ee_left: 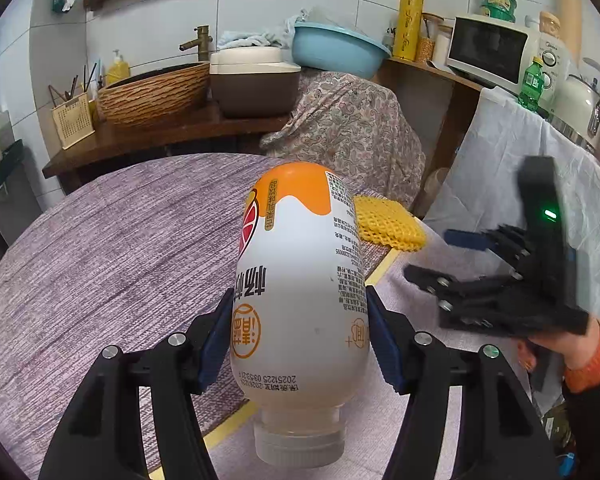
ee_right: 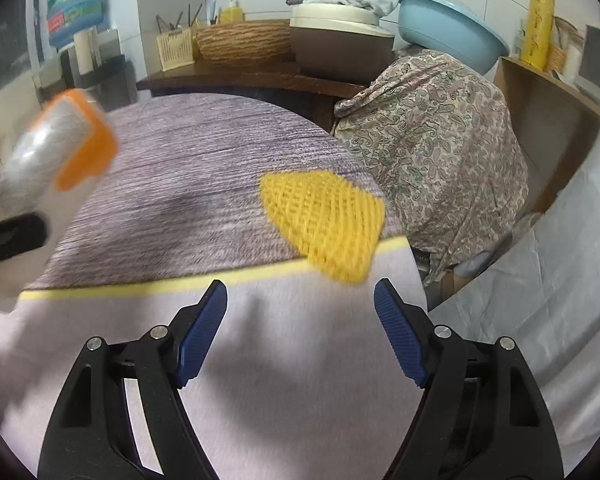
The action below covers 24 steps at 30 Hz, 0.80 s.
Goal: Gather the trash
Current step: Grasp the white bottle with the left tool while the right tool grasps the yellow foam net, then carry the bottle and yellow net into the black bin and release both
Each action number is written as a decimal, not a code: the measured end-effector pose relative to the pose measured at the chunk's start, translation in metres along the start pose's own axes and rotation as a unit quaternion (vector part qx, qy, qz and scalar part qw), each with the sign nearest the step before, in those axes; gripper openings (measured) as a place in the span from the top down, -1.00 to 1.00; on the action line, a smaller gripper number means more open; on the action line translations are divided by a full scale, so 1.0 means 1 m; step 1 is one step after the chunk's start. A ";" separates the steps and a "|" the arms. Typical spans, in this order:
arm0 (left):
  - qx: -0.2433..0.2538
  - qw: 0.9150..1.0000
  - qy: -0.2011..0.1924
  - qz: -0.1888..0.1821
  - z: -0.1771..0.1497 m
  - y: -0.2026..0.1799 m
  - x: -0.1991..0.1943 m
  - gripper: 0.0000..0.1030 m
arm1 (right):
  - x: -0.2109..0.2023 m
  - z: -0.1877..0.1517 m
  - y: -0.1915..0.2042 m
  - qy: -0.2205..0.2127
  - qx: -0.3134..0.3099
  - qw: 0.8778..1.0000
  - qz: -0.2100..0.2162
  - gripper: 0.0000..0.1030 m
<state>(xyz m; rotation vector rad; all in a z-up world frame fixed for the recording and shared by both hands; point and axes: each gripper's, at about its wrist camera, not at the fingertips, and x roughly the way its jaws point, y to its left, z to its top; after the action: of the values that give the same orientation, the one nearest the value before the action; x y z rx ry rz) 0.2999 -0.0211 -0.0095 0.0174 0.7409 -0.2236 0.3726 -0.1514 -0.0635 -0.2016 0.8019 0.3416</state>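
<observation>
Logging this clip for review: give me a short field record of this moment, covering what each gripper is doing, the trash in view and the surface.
left gripper: shut on the white and orange bottle, cap end toward the camera
right gripper: open, holding nothing, above the pale cloth
trash on table: yellow foam net, lying across the yellow stripe near the table edge
surface: round table with purple cloth
image quality: right wrist view motion-blurred

Table: your round table [ee_left: 100, 240] wears a purple woven cloth.
Counter: you have a woven basin [ee_left: 152, 92], brass tap [ee_left: 198, 42] and rice cooker [ee_left: 254, 84] side by side.
Right shelf: your microwave [ee_left: 488, 48] stands behind a green bottle [ee_left: 532, 84].
Middle: your blue tub [ee_right: 452, 24] rests above a paisley cover [ee_right: 440, 136].
</observation>
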 end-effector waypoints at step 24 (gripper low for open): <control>0.017 1.000 0.001 -0.025 -0.005 -0.020 0.002 -0.19 | -0.037 -0.014 -0.010 -0.065 0.020 0.997 -0.023 0.83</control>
<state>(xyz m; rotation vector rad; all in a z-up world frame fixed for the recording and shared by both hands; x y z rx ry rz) 0.2937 -0.0407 -0.0132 0.0319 0.7402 -0.2835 0.3434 -0.1735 -0.0455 -0.1586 0.6734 0.2915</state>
